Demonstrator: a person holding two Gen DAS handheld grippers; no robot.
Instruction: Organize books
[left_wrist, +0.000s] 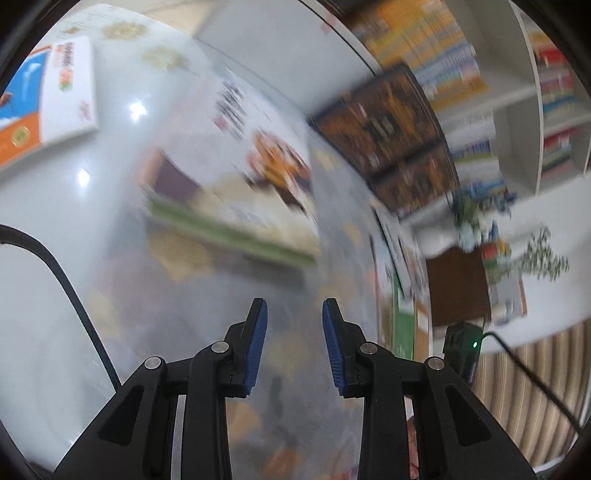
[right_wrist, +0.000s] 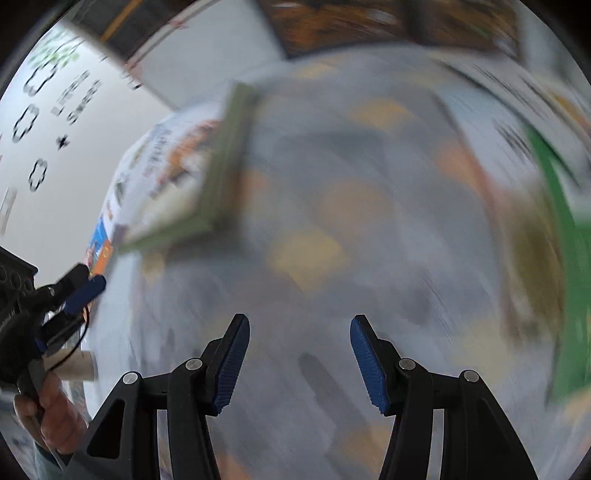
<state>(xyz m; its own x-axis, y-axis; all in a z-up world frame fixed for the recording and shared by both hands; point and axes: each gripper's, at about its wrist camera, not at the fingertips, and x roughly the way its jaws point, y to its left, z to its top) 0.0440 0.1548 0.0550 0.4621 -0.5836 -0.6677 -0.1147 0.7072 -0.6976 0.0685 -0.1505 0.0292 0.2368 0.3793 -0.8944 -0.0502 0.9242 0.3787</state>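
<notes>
Both views are smeared by motion. A thick book with a green spine (left_wrist: 236, 206) (right_wrist: 221, 166) lies flat on the pale patterned table (left_wrist: 74, 229), ahead of both grippers. My left gripper (left_wrist: 293, 310) hangs open over bare table short of that book, with nothing between its blue pads. My right gripper (right_wrist: 299, 325) is open wider, also over bare table, empty. A white, blue and orange book (left_wrist: 48, 96) lies at the far left. Dark brown books (left_wrist: 388, 136) stand at the table's far edge. A green-covered book (right_wrist: 554, 240) lies to the right.
A white bookcase (left_wrist: 517, 92) packed with books rises behind the table. A black cable (left_wrist: 66, 280) crosses the left side. In the right wrist view a hand (right_wrist: 59, 417) holds the left gripper (right_wrist: 85, 291) at the left edge. Striped flooring (left_wrist: 535, 387) shows at the lower right.
</notes>
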